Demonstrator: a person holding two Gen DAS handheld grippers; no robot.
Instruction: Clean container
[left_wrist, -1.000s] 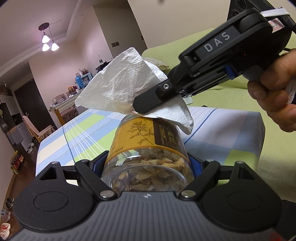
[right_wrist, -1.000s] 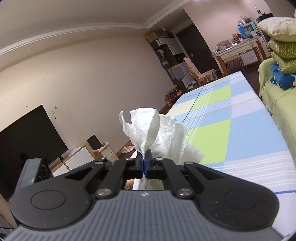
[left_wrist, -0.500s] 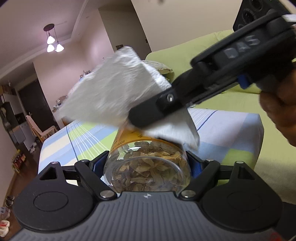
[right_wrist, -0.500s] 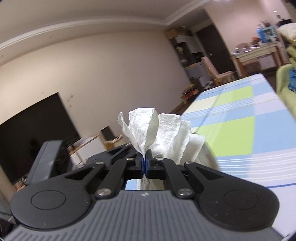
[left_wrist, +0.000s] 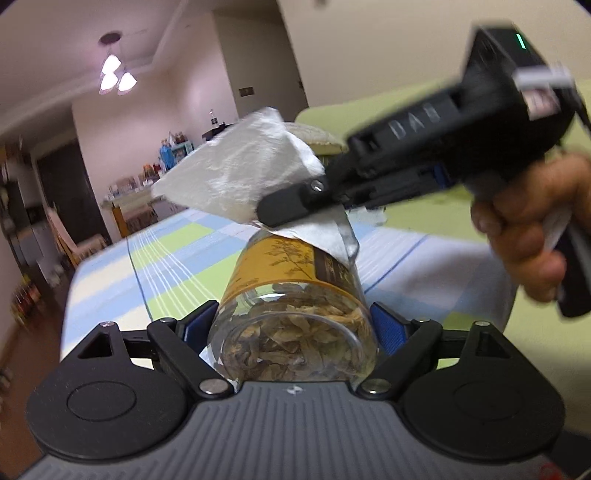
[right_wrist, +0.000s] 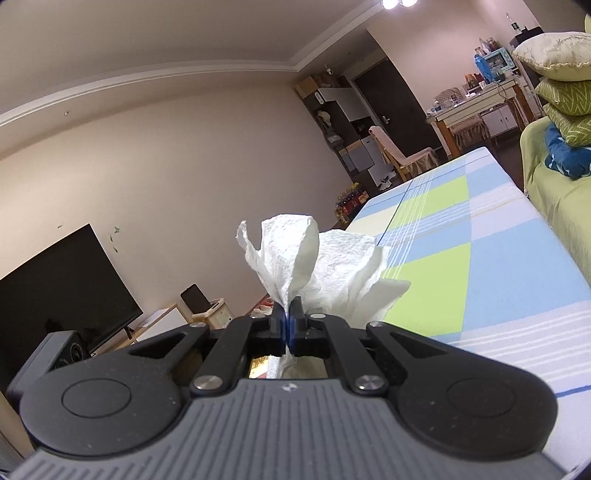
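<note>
Container (left_wrist: 295, 295) clamped in left tool (left_wrist: 295, 325); right tool (right_wrist: 286, 325) pinching paper towel (right_wrist: 314, 258) atop it

Right gripper (left_wrist: 280, 212) with tissue (left_wrist: 240, 177) swept left across jar (left_wrist: 295, 295) top, then back right. Left gripper (left_wrist: 293, 325) jaws just widened slightly, jar between them.

Wrist views close, crossing; share tissue (left_wrist: 236, 173), table (right_wrist: 487, 258).
</note>
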